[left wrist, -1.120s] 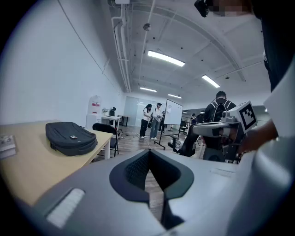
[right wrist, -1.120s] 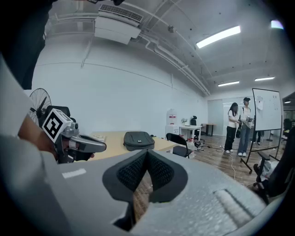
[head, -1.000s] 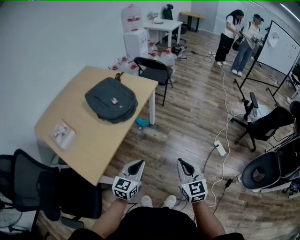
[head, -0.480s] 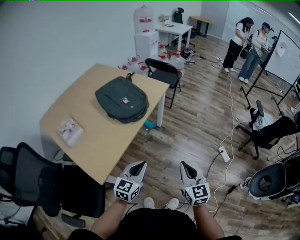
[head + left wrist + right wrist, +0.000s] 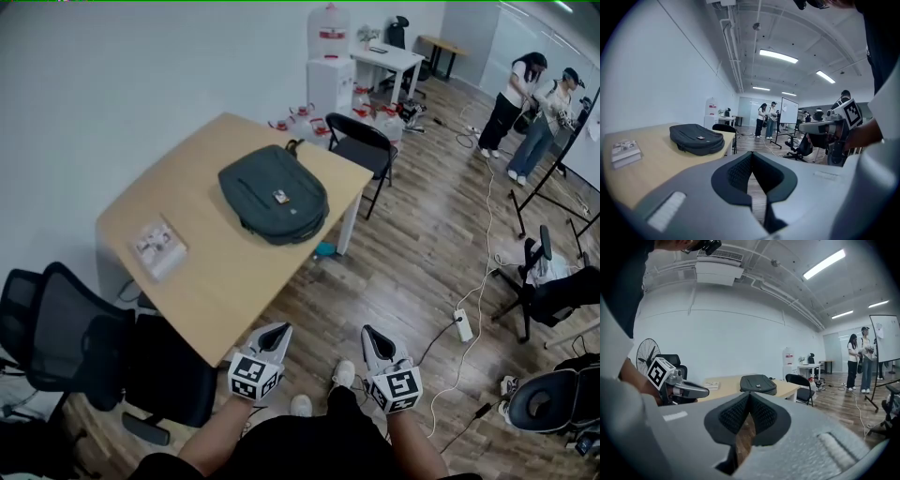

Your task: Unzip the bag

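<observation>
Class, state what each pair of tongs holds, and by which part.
Nothing: left tongs and right tongs are shut and empty; the bag lies untouched on the table.

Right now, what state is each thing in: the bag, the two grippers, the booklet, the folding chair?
Bag: flat on the table, looks zipped shut, untouched.
Left gripper: jaws together, empty.
Right gripper: jaws together, empty.
Booklet: lying flat on the table.
Folding chair: unfolded, at the table's far end.

Bag [image 5: 274, 192] on the worktop [image 5: 217, 281], frame centre.
Booklet [image 5: 157, 247] lies left of it; your left tool [image 5: 279, 328] and right tool [image 5: 368, 331] sit bottom centre.
</observation>
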Tool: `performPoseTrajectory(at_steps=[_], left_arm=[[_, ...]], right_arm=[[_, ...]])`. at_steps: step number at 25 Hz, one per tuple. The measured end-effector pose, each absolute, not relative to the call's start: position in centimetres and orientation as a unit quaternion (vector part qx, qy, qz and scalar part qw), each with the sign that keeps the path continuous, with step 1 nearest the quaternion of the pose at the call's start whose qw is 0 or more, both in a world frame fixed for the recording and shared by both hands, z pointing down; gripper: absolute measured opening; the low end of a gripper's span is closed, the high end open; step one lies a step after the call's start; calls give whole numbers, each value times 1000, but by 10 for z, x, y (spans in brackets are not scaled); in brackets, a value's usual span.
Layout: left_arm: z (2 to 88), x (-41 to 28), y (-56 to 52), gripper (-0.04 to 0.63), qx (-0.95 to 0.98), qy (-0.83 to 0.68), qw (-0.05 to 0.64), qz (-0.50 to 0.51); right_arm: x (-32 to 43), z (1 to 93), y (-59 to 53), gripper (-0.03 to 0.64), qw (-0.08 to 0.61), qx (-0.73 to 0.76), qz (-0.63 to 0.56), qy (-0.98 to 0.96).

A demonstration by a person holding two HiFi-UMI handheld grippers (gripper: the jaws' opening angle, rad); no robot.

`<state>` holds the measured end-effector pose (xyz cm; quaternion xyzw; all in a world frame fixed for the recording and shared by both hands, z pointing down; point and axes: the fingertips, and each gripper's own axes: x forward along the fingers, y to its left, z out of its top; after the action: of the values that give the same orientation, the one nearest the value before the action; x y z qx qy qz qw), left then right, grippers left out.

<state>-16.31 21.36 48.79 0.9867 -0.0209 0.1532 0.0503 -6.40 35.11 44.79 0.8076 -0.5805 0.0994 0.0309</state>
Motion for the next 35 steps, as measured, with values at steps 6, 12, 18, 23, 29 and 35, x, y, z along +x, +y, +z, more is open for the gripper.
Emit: performPoseTrajectory(at_steps=[6, 12, 18, 23, 29, 35], left_arm=[[493, -129, 189, 18, 983, -54, 59, 167], [497, -81, 168, 18, 980, -86, 62, 171], [502, -43, 154, 19, 976, -112, 61, 176], [504, -33, 144, 20, 971, -147, 62, 177], [497, -29, 125, 19, 967, -182, 57, 170], [496, -22, 88, 20, 963, -209, 62, 159]], right_arm=[[-25, 457, 320, 3, 44, 781, 106, -614], [29, 469, 297, 3, 47, 761, 116, -637], [74, 475, 276, 3, 53, 739, 113, -662], [97, 474, 260, 3, 55, 718, 104, -686], [105, 465, 224, 3, 70, 694, 78, -712], [108, 464, 170, 3, 74, 674, 70, -732]])
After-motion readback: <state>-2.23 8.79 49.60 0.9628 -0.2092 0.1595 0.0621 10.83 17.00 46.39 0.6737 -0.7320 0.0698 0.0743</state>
